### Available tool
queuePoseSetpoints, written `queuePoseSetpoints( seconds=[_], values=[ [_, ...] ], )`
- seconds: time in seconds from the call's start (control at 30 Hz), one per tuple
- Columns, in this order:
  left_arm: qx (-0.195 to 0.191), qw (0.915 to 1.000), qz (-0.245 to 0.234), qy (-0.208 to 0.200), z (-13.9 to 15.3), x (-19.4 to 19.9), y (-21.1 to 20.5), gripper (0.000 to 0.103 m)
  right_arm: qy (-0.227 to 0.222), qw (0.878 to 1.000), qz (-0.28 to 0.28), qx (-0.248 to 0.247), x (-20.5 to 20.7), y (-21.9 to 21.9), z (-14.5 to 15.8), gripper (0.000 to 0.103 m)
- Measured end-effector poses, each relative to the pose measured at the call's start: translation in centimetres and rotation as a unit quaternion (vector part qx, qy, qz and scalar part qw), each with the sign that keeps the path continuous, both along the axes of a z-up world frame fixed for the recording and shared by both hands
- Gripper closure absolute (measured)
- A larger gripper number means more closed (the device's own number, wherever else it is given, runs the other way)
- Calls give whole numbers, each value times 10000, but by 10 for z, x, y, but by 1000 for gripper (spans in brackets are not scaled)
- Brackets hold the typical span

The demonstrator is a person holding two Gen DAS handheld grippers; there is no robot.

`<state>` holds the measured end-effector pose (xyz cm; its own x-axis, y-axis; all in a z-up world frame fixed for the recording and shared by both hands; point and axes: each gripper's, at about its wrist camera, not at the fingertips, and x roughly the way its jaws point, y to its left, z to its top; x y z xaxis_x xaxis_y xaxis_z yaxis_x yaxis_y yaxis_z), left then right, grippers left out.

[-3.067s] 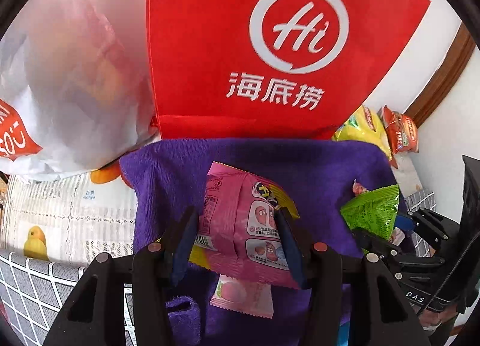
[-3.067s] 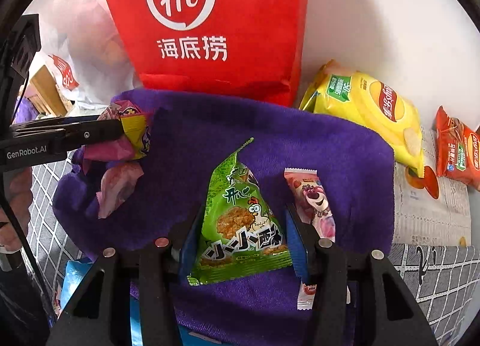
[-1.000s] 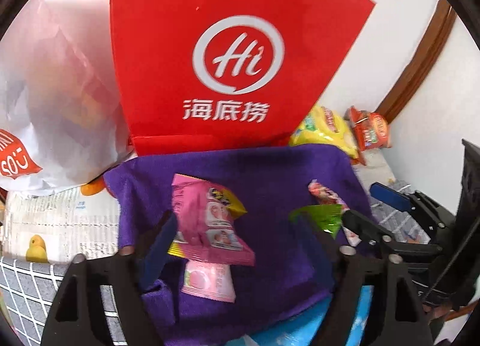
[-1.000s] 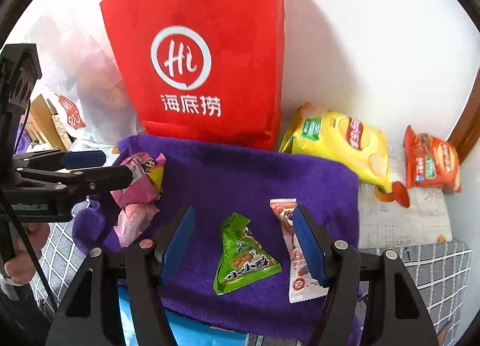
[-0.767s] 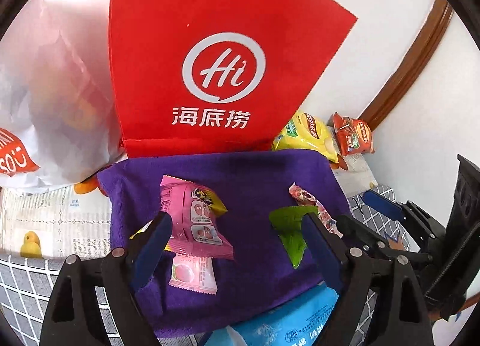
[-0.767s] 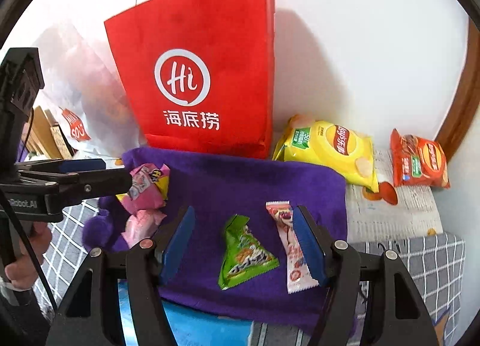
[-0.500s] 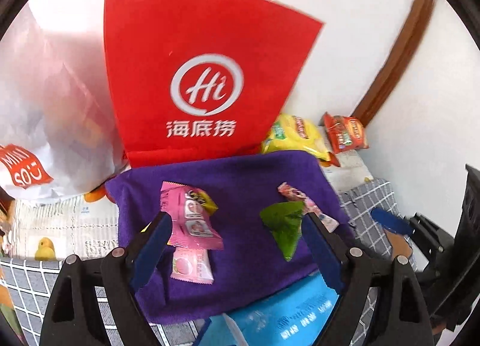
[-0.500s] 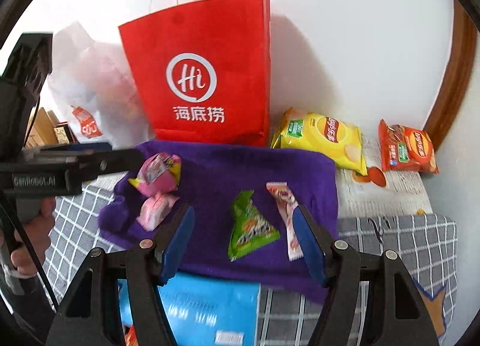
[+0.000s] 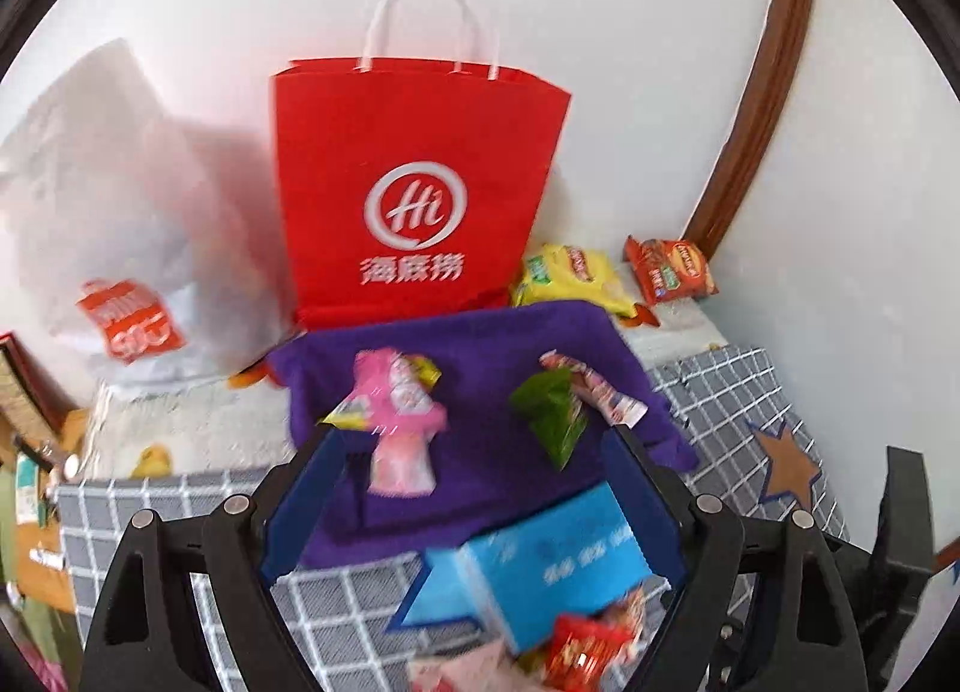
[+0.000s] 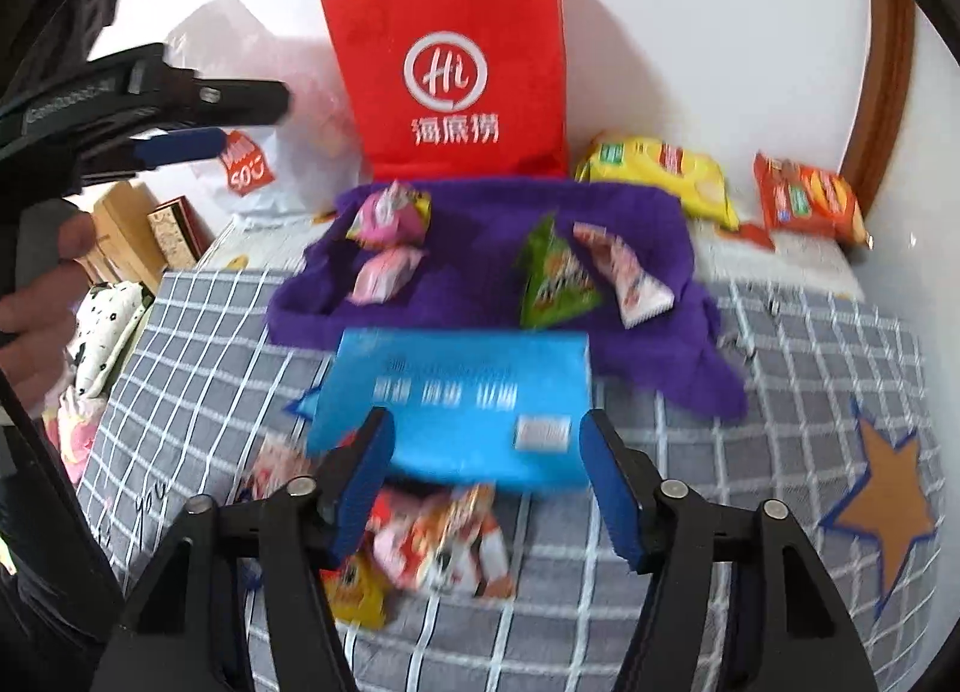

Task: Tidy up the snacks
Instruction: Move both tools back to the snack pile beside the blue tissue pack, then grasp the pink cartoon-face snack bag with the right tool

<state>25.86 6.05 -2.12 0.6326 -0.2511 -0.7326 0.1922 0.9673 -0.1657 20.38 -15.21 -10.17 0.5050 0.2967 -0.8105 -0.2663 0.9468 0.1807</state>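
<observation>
A purple cloth lies on the grey checked cover in front of a red paper bag. On it lie two pink snack packets on the left, and a green triangular packet and a pink-white bar on the right. A blue box lies nearer, with loose snack packets spilling from it. My left gripper is open and empty, held high. My right gripper is open and empty, above the blue box.
The red paper bag stands against the white wall. A white plastic bag lies to its left. A yellow chip bag and an orange snack bag lie at the right. Boxes stand at the left edge.
Both grippers let go of their packets, opened, and pulled back and up from the cloth. The pink and green packets now lie on the cloth. The blue box has come into view.
</observation>
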Motion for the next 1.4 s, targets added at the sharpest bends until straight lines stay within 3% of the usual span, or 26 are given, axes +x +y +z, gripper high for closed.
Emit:
queuePoseSetpoints(
  seconds=[0.23,0.57,0.7,0.87,0.9,0.93,0.97,1.27,1.4],
  values=[
    [-11,9994,268,208,-23,-37,29,17,401,9991,113,116,-27,5,-37,42],
    [307,9976,558,280,-54,-81,58,17,467,9985,267,-57,-35,31,-66,42],
    [285,9970,624,361,-64,-95,67,17,322,9980,263,-470,-33,41,-76,35],
    [281,9966,608,481,-78,-105,68,17,437,9988,171,-137,-23,33,-86,28],
    [273,9965,601,503,-80,-106,68,17,485,9986,189,-11,-22,30,-87,30],
    [260,9965,595,528,-83,-108,67,17,513,9984,225,94,-23,28,-87,41],
    [248,9965,578,559,-86,-109,66,17,562,9977,300,239,-24,26,-86,45],
    [209,9962,229,811,-118,-127,44,17,238,9994,29,247,-53,-7,-65,45],
    [263,9961,-177,828,-129,-138,25,16,169,9993,-161,307,-62,-25,-63,45]
  ],
)
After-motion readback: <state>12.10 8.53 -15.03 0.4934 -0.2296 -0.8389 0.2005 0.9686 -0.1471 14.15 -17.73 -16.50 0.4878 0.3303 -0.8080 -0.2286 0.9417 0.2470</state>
